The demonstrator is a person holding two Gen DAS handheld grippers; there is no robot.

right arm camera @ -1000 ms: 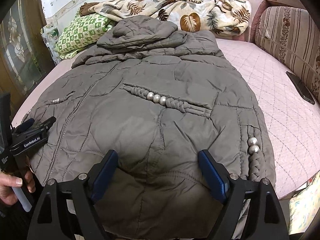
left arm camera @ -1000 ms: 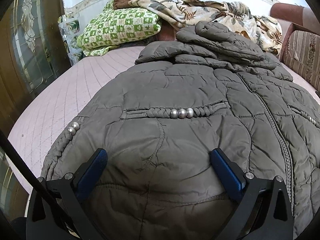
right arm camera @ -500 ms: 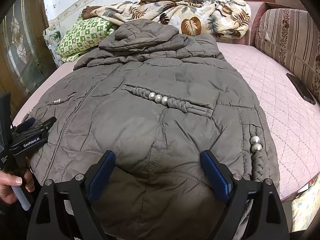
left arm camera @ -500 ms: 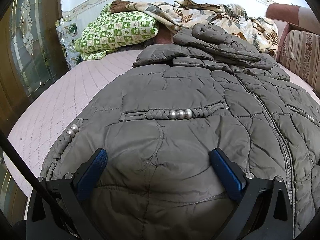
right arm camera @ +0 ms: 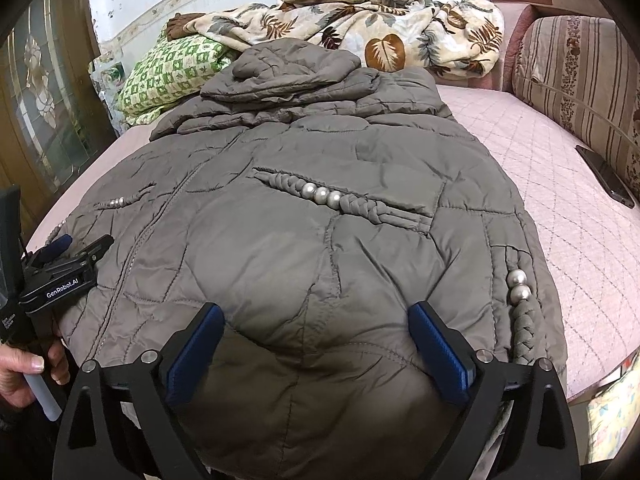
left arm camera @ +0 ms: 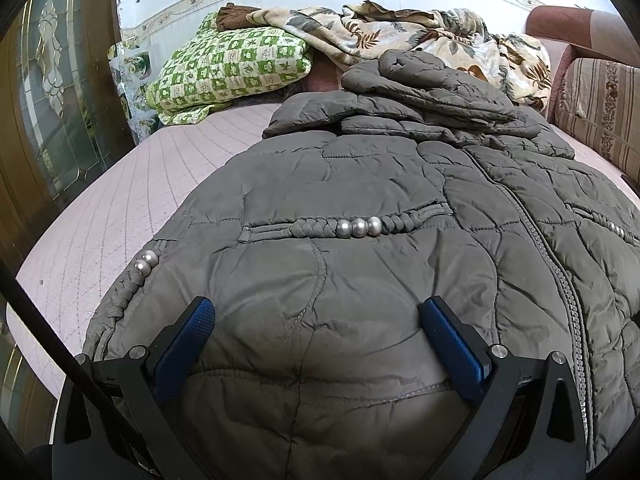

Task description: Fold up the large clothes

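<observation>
A puffy grey quilted jacket [right arm camera: 320, 240] with braided, pearl-beaded pockets lies spread on the pink bed [right arm camera: 560, 200]. Left tool [left arm camera: 316, 332] stands apart; right tool [right arm camera: 316, 336] is opening, straddling the hem.

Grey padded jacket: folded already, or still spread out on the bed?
Mostly spread: the jacket body lies flat, front up, zip closed. Only its hood and sleeves are folded over the top end.

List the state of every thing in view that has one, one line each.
Jacket: spread flat on the bed, zipped, hood folded down.
Left gripper: open, over the hem.
Right gripper: jaws opening, hem between them, not pinched.
Blanket: crumpled.
Phone: lying flat.
</observation>
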